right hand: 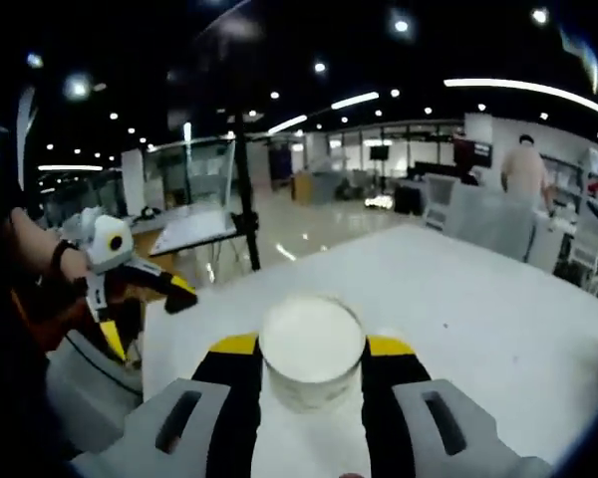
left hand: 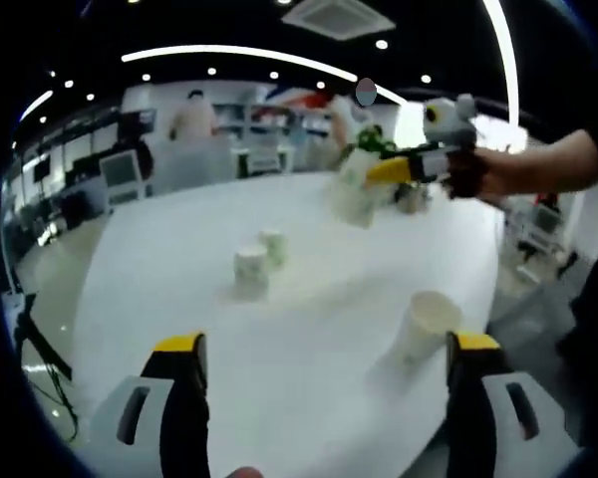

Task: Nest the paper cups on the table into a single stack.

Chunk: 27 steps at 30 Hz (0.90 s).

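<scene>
1. Right gripper view: the right gripper [right hand: 312,373] is clenched on a white paper cup [right hand: 312,351], whose round open mouth faces the camera. The cup sits squarely between the two black jaws with yellow tips, touching both.

2. Below and beyond that held cup lies the round white table [right hand: 458,299], smooth and glossy.

3. At the left of the right gripper view, the left gripper [right hand: 145,289] shows, carried in a person's hand [right hand: 65,261]; its yellow-tipped jaws stand spread apart with nothing between them.

4. Left gripper view: the left gripper [left hand: 327,357] is released, its jaws wide apart near the bottom of the picture, holding nothing.

5. Three white paper cups stand on the white table [left hand: 179,269] in the left gripper view. One upright cup [left hand: 426,325] is just beside the right-hand jaw, near the table's edge. Two smaller-looking cups, one [left hand: 251,272] nearer and one [left hand: 273,246] behind it, stand close together at the table's middle, well apart from the jaws.

6. Farther off, the right gripper [left hand: 379,171] shows, held in a hand [left hand: 498,171] above the far side of the table, gripping a fourth cup [left hand: 357,189] that is tilted and blurred.

7. All cups are plain, tapered and matte; their finer texture is too blurred to tell.
</scene>
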{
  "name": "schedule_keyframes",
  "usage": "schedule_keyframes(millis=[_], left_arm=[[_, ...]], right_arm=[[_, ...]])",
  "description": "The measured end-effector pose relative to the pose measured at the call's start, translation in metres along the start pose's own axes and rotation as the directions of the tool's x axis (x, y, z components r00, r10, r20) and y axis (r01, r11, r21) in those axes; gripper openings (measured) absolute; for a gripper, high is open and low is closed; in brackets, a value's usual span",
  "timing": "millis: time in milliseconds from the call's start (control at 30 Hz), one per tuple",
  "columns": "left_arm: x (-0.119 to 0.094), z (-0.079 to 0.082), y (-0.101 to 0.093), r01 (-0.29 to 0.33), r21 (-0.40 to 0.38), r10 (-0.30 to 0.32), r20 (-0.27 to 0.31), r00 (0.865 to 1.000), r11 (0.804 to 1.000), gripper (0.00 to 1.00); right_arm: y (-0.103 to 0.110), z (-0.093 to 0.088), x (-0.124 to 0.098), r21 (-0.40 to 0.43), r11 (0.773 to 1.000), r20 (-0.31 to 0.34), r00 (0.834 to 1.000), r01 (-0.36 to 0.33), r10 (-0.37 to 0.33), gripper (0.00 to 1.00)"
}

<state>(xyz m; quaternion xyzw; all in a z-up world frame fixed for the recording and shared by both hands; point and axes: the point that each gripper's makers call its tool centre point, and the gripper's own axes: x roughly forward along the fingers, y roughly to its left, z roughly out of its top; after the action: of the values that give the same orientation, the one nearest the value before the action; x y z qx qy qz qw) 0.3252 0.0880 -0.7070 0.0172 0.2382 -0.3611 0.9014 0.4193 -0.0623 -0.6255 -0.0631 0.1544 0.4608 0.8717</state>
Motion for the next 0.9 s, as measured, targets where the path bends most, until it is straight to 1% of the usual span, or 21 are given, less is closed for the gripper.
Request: schedule_keyframes(millis=[33,133,200,233,267,367,567,667,767,800,900], left_arm=[[0.0,0.002,-0.001,0.006,0.0,-0.006,0.007,1.0,1.0,0.99],[-0.001,0.002,-0.003,0.016,0.036,-0.015,-0.011,1.0,0.999,0.98],[-0.002,0.004,-0.002,0.015,0.032,-0.015,-0.004,1.0,0.999,0.98],[-0.003,0.009,-0.003,0.019,0.015,-0.019,0.012,1.0,1.0,0.98],[-0.003,0.011,-0.003,0.02,0.014,-0.02,0.017,1.0,1.0,0.98],[-0.003,0.012,-0.004,0.027,0.03,-0.027,0.014,1.0,0.999,0.98],[-0.001,0.011,-0.011,0.054,0.036,-0.055,0.007,0.998,0.998,0.98],[-0.001,0.012,-0.014,0.066,0.035,-0.066,0.004,0.998,0.997,0.98],[-0.005,0.02,-0.016,0.068,0.045,-0.069,0.022,0.997,0.997,0.98],[-0.006,0.024,-0.016,0.069,0.031,-0.07,0.032,0.997,0.997,0.98],[-0.008,0.029,-0.019,0.07,0.035,-0.072,0.038,0.997,0.997,0.98]], right_arm=[[0.006,0.007,-0.009,-0.004,1.0,0.02,1.0,0.006,-0.005,0.35],[0.015,0.017,-0.023,-0.013,1.0,0.046,0.999,0.012,-0.011,0.35],[0.021,0.029,-0.033,-0.014,1.0,0.085,0.996,0.017,-0.016,0.35],[0.024,0.033,-0.037,-0.016,1.0,0.099,0.995,0.02,-0.018,0.35],[0.026,0.037,-0.043,-0.027,0.999,0.111,0.993,0.031,-0.028,0.35],[0.03,0.044,-0.054,-0.017,0.999,0.138,0.989,0.051,-0.048,0.35],[0.035,0.043,-0.066,0.035,0.996,0.185,0.979,0.08,-0.085,0.35],[0.039,0.037,-0.068,0.062,0.994,0.189,0.977,0.087,-0.097,0.35],[0.039,0.033,-0.07,0.079,0.992,0.192,0.975,0.099,-0.113,0.35],[0.04,0.034,-0.071,0.088,0.991,0.202,0.973,0.099,-0.115,0.35],[0.043,0.032,-0.072,0.092,0.991,0.207,0.971,0.099,-0.116,0.35]])
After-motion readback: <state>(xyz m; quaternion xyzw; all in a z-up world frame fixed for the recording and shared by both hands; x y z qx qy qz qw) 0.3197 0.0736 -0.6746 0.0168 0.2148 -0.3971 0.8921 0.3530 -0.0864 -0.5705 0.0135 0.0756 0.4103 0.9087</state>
